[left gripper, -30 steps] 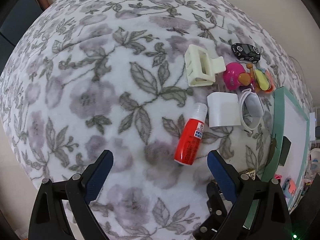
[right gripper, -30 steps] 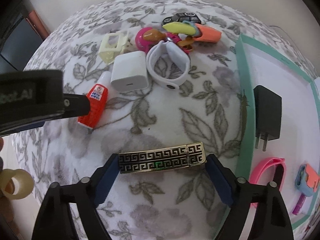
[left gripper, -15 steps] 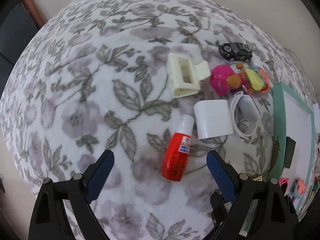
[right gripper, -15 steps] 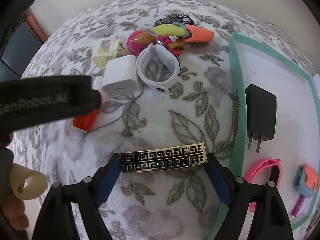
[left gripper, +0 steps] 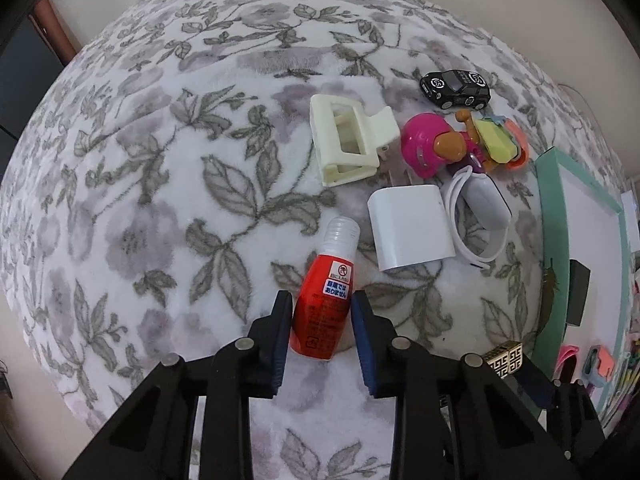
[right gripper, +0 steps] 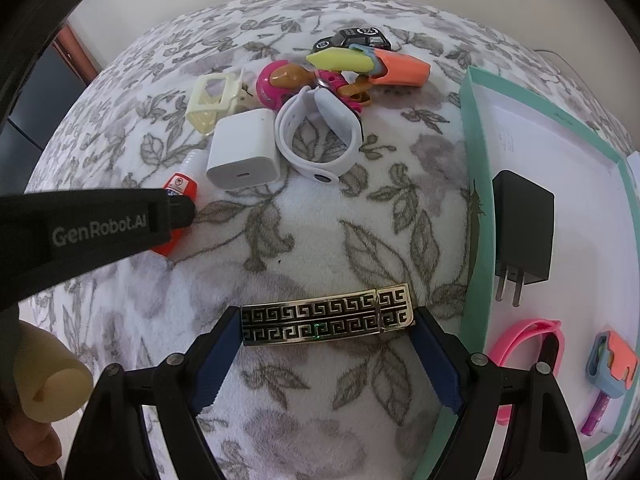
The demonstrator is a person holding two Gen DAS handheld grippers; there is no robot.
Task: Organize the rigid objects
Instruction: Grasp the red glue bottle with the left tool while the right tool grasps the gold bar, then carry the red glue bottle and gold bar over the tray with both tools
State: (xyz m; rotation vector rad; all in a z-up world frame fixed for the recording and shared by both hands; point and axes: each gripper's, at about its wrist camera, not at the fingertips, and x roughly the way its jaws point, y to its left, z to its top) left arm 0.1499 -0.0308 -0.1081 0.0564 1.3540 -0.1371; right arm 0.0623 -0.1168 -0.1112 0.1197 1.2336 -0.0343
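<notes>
Blue-padded, the left tool [left gripper: 320, 322] pinches the lower body of a small red plastic bottle [left gripper: 326, 308] lying on the floral fleece blanket [left gripper: 160, 184], clear cap pointing away. I judge it light, stiff and smooth, so the flat red sides suit the pads better than the narrow cap, which could slip. The right tool [right gripper: 326, 324] grips a gold-and-black patterned bar [right gripper: 326, 314] by its two ends; it looks rigid, glossy metal, likely to twist free if tilted. Beyond lie a white charger cube [left gripper: 410, 228], a cream hair claw [left gripper: 348, 140] and a teal-rimmed tray [right gripper: 478, 184] to the right.
</notes>
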